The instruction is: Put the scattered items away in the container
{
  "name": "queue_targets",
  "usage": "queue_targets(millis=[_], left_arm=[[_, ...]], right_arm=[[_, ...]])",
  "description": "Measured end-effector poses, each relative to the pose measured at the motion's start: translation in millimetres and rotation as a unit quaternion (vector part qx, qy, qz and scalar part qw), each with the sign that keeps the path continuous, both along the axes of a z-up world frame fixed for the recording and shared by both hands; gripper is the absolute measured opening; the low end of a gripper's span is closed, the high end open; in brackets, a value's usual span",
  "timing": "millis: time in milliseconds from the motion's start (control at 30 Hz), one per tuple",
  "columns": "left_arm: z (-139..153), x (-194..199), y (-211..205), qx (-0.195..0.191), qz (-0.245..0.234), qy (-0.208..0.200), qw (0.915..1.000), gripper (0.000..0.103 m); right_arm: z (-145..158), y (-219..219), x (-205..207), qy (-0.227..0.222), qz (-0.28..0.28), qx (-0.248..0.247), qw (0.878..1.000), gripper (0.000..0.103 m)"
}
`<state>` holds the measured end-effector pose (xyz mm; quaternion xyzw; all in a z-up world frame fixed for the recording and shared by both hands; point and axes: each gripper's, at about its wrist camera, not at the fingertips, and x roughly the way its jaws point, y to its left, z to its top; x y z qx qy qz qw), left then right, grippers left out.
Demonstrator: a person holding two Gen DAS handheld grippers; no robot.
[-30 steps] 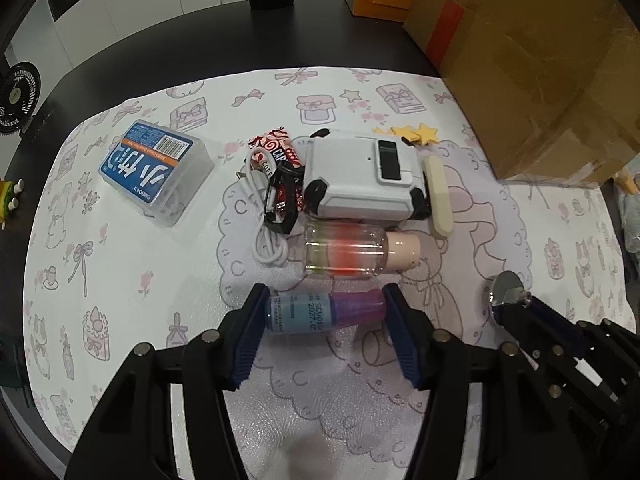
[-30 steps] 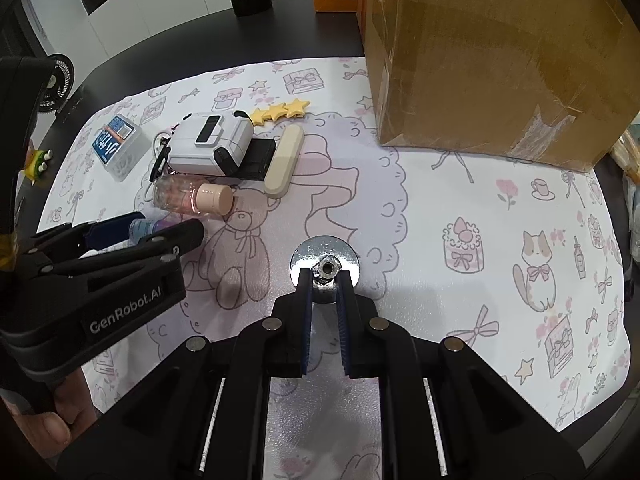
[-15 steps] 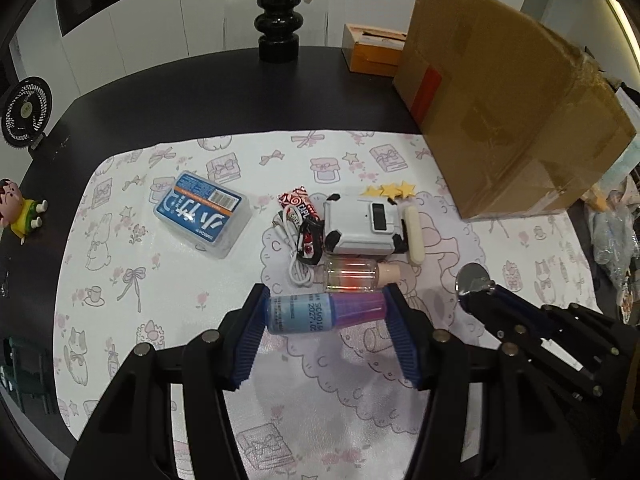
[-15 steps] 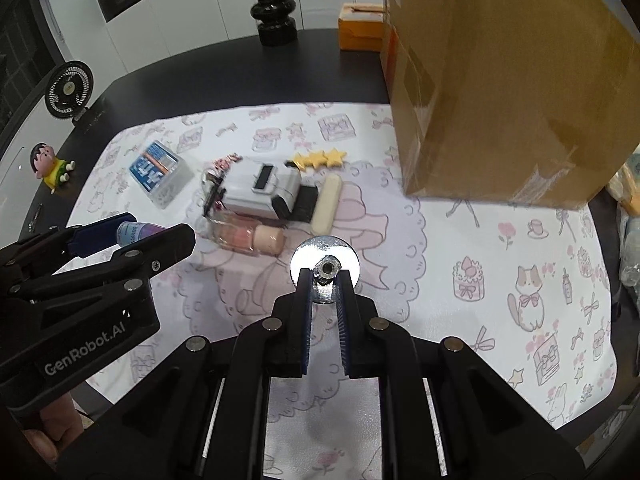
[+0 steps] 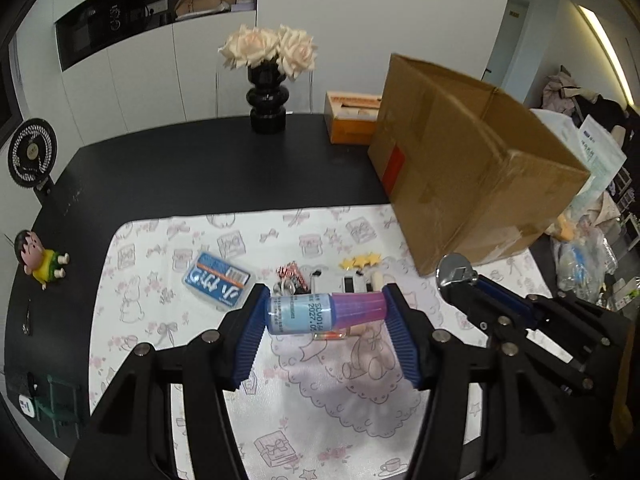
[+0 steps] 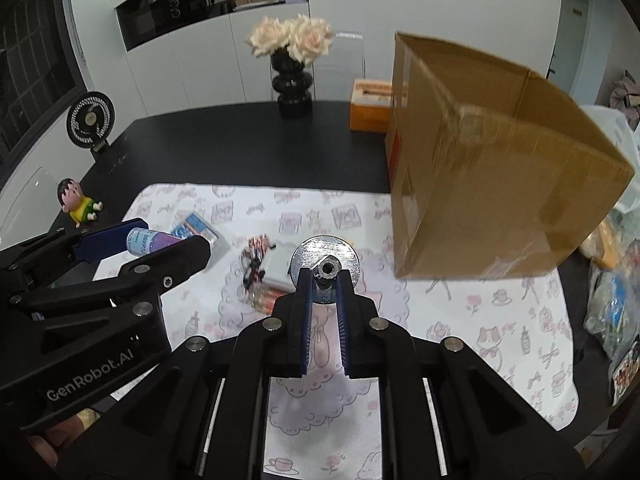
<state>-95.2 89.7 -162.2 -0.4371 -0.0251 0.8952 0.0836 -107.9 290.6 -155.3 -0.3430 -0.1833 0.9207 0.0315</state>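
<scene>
My left gripper is shut on a blue-and-purple bottle and holds it sideways, high above the patterned mat. My right gripper is shut on a round silver metal disc, also lifted. The open cardboard box stands at the mat's far right. Left on the mat are a blue-labelled clear case, a white device, a red-striped candy with a cable, yellow stars and a pink clear bottle, partly hidden behind the grippers.
A black vase of pale roses and an orange tissue box stand at the table's far side. A small fan and a cartoon figurine sit at the left. Bags and clutter lie off the right edge.
Both grippers have risen well above the table with their loads, so the mat and items look smaller and farther. The box's open top has come into view.
</scene>
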Motion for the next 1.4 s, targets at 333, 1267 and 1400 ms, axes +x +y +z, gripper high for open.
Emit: queue_targets(millis=[333, 1267, 1400], left_arm=[[48.8, -18.0, 16.1, 0.007, -0.021, 0.024, 0.9995, 0.057], [85.3, -124.3, 181.9, 0.017, -0.107, 0.036, 0.9934, 0.057], [76.2, -142.9, 204.1, 0.019, -0.111, 0.024, 0.9933, 0.057]], right_arm=[[65.1, -7.4, 6.3, 0.049, 0.018, 0.011, 0.999, 0.012], [199.7, 142.8, -56.6, 0.076, -0.054, -0.002, 0.996, 0.012], [198.7, 172.5, -78.7, 0.062, -0.067, -0.010, 0.996, 0.012]])
